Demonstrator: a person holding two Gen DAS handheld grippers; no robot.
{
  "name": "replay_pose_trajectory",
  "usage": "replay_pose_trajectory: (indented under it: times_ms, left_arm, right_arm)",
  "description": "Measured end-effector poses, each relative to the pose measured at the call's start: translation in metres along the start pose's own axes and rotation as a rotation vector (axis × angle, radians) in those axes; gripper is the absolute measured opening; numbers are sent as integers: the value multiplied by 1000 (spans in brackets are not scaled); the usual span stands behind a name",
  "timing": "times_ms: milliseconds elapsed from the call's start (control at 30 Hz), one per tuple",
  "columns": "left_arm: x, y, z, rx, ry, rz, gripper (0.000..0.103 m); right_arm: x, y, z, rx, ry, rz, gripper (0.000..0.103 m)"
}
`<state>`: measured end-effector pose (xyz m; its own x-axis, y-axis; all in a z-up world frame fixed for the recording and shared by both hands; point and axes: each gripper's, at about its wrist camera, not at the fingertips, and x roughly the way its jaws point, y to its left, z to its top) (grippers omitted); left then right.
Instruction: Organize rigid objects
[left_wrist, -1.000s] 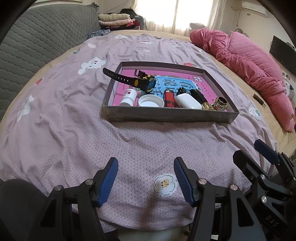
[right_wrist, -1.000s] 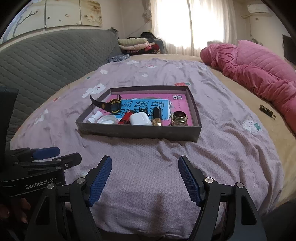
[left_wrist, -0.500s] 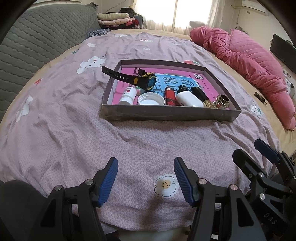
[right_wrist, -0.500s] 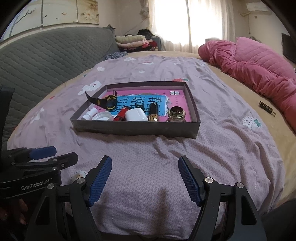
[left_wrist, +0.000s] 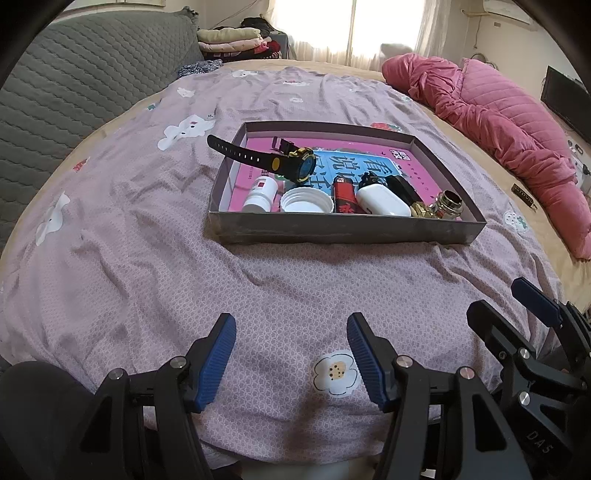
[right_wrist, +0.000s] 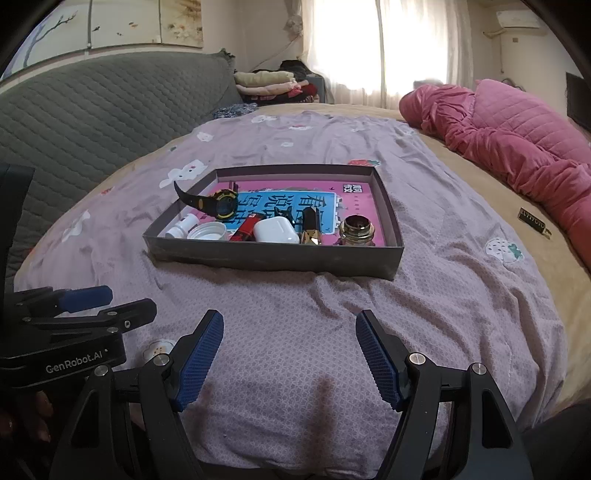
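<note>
A rumpled lilac bedspread (left_wrist: 155, 258) covers the bed, and a shallow grey box (left_wrist: 343, 232) sits on it well beyond both grippers, holding a watch (left_wrist: 295, 166), pill bottle (left_wrist: 260, 194), white lid (left_wrist: 306, 201), lighter (left_wrist: 343, 194), white case (left_wrist: 382, 201) and brass fitting (left_wrist: 445, 205) crowded along its near wall. The soft bed could let the box tilt if a reach presses its rim, and the tight row invites knocking neighbours. The left gripper (left_wrist: 291, 354) and right gripper (right_wrist: 290, 354) hang near the bed's near edge, jaws spread wide, empty and touching nothing.
</note>
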<state>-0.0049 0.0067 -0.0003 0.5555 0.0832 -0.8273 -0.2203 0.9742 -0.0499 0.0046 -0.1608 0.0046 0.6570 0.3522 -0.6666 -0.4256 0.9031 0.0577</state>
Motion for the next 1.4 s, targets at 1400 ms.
replay_pose_trajectory:
  times_ms: [1400]
  left_arm:
    - [11, 2, -2, -8, 46, 14, 62]
  right_arm:
    - [6, 4, 0, 1, 5, 14, 75]
